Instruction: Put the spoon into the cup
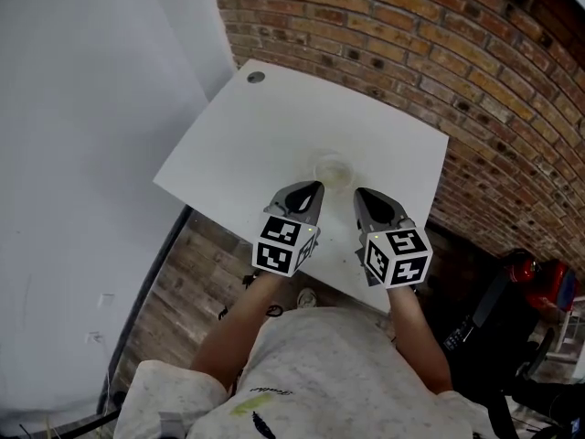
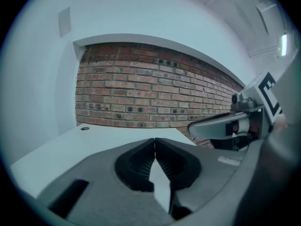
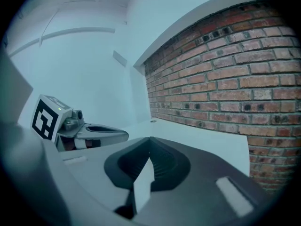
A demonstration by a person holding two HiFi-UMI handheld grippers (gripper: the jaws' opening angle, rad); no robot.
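A clear cup (image 1: 333, 169) stands on the white table (image 1: 247, 144), near its front edge. No spoon shows in any view. My left gripper (image 1: 315, 188) is held just short of the cup, on its left, with the jaws pressed together and nothing between them (image 2: 154, 141). My right gripper (image 1: 360, 193) is level with it, at the cup's right, also shut and empty (image 3: 149, 140). Each gripper view shows the other gripper to its side, the right gripper (image 2: 221, 125) and the left gripper (image 3: 96, 133). The cup lies below both gripper views, hidden by the jaws.
A round cable hole (image 1: 255, 77) sits at the table's far left corner. A brick wall (image 1: 439, 53) runs along the table's far and right sides, a white wall (image 1: 82, 108) along the left. A red object (image 1: 539, 277) and black gear stand on the floor at the right.
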